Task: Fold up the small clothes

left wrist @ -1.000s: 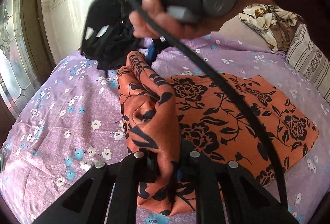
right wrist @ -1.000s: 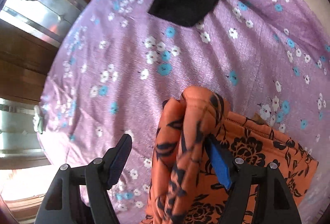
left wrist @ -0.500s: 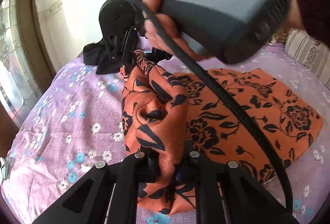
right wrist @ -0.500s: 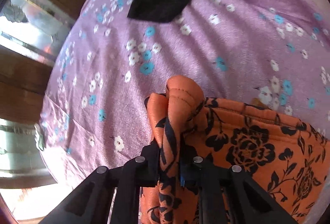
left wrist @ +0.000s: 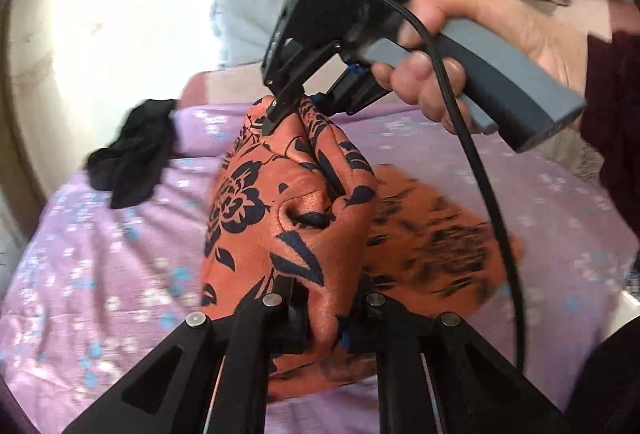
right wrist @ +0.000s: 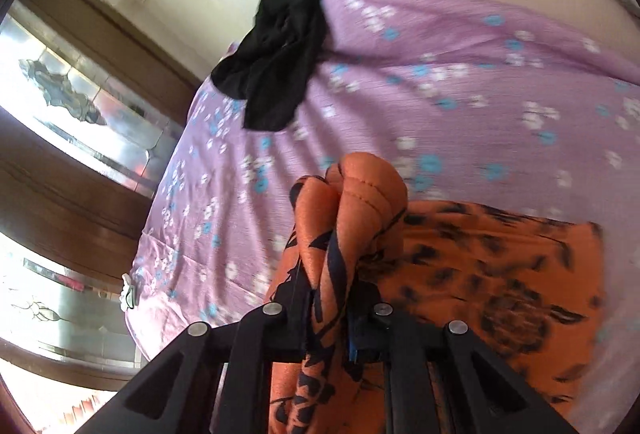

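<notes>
Both grippers now pinch the orange, black-flowered cloth: the right gripper, wide apart a second ago, has snapped tight beside the left gripper, lifting one edge off the purple flowery bedsheet for folding.

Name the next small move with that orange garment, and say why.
Probably carry the pinched edge across over the flat half and lay it down. Both the left gripper and right gripper are shut on one bunched edge of the orange garment, lifted off the bedsheet, the rest still flat.
</notes>
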### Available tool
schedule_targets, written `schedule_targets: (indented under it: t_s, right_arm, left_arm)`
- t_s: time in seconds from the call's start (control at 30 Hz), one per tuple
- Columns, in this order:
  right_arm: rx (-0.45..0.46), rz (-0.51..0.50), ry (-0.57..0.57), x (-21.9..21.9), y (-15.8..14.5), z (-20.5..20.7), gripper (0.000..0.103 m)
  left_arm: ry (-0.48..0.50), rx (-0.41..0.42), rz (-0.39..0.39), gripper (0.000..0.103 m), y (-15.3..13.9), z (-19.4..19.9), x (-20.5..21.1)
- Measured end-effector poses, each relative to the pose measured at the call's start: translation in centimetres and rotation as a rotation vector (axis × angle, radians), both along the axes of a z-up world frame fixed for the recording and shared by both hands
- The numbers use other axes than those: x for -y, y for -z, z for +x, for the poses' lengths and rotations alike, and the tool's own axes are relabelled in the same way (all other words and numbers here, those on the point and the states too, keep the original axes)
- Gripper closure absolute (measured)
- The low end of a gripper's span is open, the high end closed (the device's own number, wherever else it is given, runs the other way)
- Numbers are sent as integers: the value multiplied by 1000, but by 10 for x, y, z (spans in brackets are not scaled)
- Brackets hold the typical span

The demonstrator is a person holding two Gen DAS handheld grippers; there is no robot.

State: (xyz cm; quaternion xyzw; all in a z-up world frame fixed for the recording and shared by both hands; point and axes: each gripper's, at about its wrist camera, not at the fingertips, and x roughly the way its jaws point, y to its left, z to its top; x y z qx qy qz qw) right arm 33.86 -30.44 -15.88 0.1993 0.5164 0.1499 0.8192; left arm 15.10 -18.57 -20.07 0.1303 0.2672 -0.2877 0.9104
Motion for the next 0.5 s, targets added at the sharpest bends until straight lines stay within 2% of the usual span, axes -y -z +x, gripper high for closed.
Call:
schedule_targets:
  t_s: [0.2, 0.3, 0.4, 0.5]
  right_arm:
    - [2, -16, 102, 94, 12, -39, 90]
    - [-3, 7, 154, 138, 27, -49, 90]
    - [12, 78, 191, 166, 47, -47, 90]
    - [-8, 129, 187, 168, 77, -35, 90]
  left_arm:
    - [147, -49, -5, 92, 0, -18, 76]
    - [177, -73, -2, 92, 7, -16, 108]
    - [170, -103, 33, 91, 21, -8, 132]
    - [184, -173, 75, 87, 33, 0, 134]
